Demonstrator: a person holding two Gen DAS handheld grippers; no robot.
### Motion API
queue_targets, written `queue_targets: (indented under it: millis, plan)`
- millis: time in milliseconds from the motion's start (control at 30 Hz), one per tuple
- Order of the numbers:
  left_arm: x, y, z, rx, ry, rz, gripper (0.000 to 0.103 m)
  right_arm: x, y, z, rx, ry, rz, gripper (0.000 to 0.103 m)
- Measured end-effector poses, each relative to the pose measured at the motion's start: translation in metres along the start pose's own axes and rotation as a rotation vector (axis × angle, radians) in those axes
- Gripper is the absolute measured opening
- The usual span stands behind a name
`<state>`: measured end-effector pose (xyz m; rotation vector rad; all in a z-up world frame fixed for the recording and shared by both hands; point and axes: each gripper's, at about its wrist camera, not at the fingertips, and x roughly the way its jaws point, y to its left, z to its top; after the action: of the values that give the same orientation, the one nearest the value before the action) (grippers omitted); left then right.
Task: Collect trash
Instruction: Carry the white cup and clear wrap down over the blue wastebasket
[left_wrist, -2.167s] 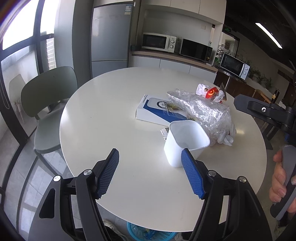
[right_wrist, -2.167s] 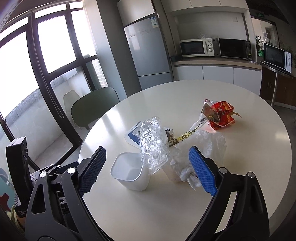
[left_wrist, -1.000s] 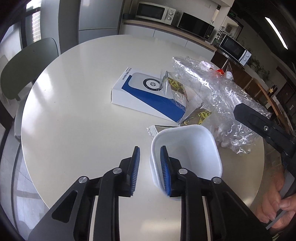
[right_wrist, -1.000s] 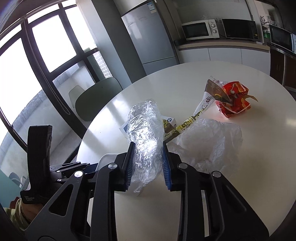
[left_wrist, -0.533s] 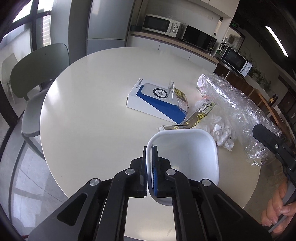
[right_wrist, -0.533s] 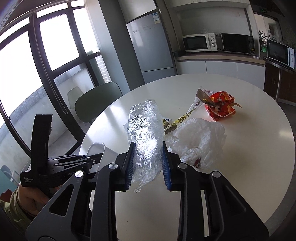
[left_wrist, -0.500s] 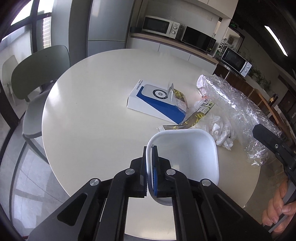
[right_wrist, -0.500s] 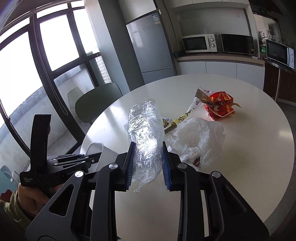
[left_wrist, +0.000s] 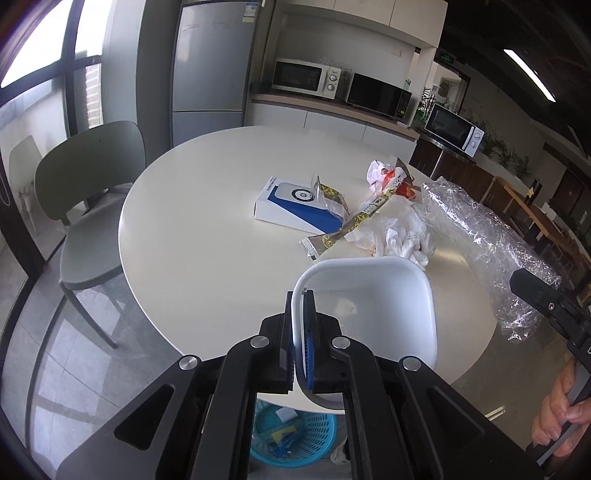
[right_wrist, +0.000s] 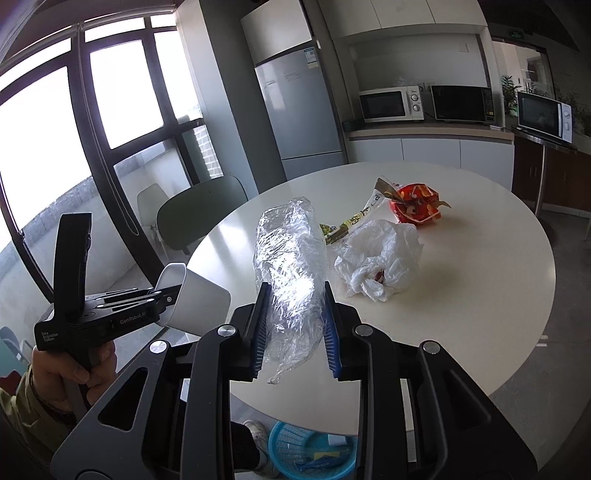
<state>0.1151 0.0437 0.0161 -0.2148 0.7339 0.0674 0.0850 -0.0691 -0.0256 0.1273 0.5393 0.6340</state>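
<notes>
My left gripper is shut on the near wall of a white plastic cup, held off the round white table near its front edge; the cup also shows in the right wrist view. My right gripper is shut on a crumpled clear plastic wrap, lifted above the table; it also shows at the right of the left wrist view. On the table lie a white plastic bag, a red snack wrapper and a long gold wrapper.
A blue and white box lies mid-table. A blue basket stands on the floor under the table's front edge. A green chair stands at the left. Counter with microwaves and a fridge stand behind.
Both grippers shut on their items earlier and have lifted them and drawn back toward the table's front edge. The cup is now off the table and tilted.
</notes>
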Motion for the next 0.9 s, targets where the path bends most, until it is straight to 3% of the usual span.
queue_targets:
  millis: [200,433,900]
  plan:
    - [-0.017,0.003,-0.015,0.008,-0.008,-0.006,0.003,-0.018,0.000,-0.022,0.033,0.019,0.043,0.025]
    - [-0.025,0.009,-0.040,0.024,0.012,-0.007,0.003,-0.042,0.014,-0.048,-0.013,0.041,0.056,0.025]
    - [-0.017,0.005,-0.103,0.101,0.118,0.016,0.003,-0.071,0.031,-0.102,-0.029,0.155,0.090,0.025]
